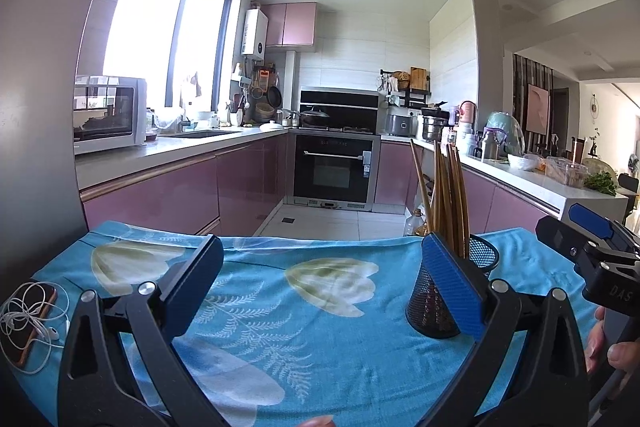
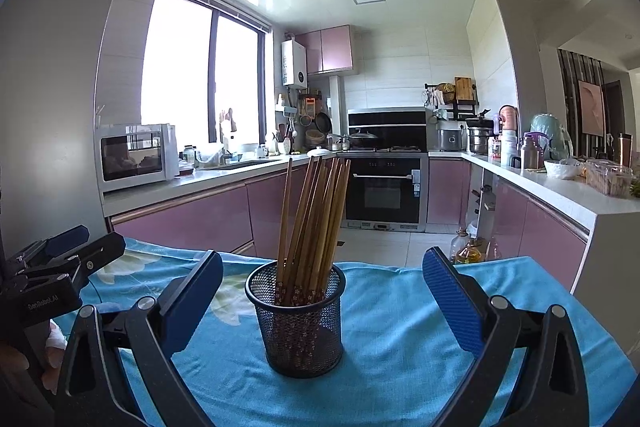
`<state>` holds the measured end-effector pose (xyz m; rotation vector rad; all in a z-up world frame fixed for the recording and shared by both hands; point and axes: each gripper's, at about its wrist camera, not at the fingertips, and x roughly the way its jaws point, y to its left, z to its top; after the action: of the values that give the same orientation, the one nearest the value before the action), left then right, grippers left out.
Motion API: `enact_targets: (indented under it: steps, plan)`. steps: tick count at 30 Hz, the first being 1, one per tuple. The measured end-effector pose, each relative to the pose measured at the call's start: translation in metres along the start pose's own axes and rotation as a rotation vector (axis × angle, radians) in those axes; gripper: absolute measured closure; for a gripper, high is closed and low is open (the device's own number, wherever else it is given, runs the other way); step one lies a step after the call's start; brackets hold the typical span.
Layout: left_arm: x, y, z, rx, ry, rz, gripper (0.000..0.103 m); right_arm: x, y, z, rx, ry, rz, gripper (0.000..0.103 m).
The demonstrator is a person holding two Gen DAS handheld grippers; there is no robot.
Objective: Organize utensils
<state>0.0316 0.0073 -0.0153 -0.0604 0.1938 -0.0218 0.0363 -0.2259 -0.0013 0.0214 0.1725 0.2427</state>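
I hold both grippers low over a table draped in a blue floral cloth (image 2: pixel 400 327), pointing forward into a pink-cabinet kitchen. My right gripper (image 2: pixel 322 287) is spread wide, jaws released, with nothing touching its blue textured pads; a black wire-mesh cup (image 2: pixel 298 323) stands upright on the cloth between its fingers, apart from both. The cup holds a bundle of brown wooden chopsticks (image 2: pixel 316 211), which fan out and lean slightly right, their lower ends patterned with small flowers.

My left gripper (image 1: pixel 322 287) is also open and empty, hovering over bare cloth. From its camera the same mesh cup (image 1: pixel 448 291) sits to the right, partly hidden behind my right-hand pad, so its near wall is covered. The chopsticks (image 1: pixel 448 195) rise above that pad.

At the left edge of the cloth lies a phone (image 1: pixel 28 323) with tangled white earphones (image 1: pixel 36 315) on top; the fisheye rim cuts it off. My right gripper's black body (image 1: pixel 592 259) shows at the far right, fingers of my hand below it, blurred.
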Motion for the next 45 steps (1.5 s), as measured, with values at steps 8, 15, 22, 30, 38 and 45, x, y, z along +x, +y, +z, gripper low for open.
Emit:
enact_targets:
  steps: [8,15,22,30,38,45]
  plan:
    - [0.000,0.002,0.000,-0.004,-0.002,0.006,0.005,-0.001,0.001,0.002,-0.005,-0.006,-0.002,0.006]
    - [0.001,0.002,-0.001,-0.005,-0.001,0.004,0.005,0.000,0.000,0.004,-0.005,-0.012,-0.001,0.006]
    - [0.002,-0.001,-0.001,0.001,-0.002,0.001,0.005,0.000,-0.001,0.004,-0.006,-0.012,-0.003,0.006]
    - [0.001,-0.007,0.001,0.005,-0.014,-0.010,0.005,0.000,-0.002,0.005,-0.004,-0.014,-0.006,0.006]
    - [0.002,-0.008,0.001,0.003,-0.012,-0.008,0.005,0.000,-0.003,0.005,-0.004,-0.015,-0.007,0.006]
    - [0.001,-0.009,0.000,0.001,-0.009,-0.004,0.005,0.001,-0.003,0.007,-0.004,-0.016,-0.007,0.006]
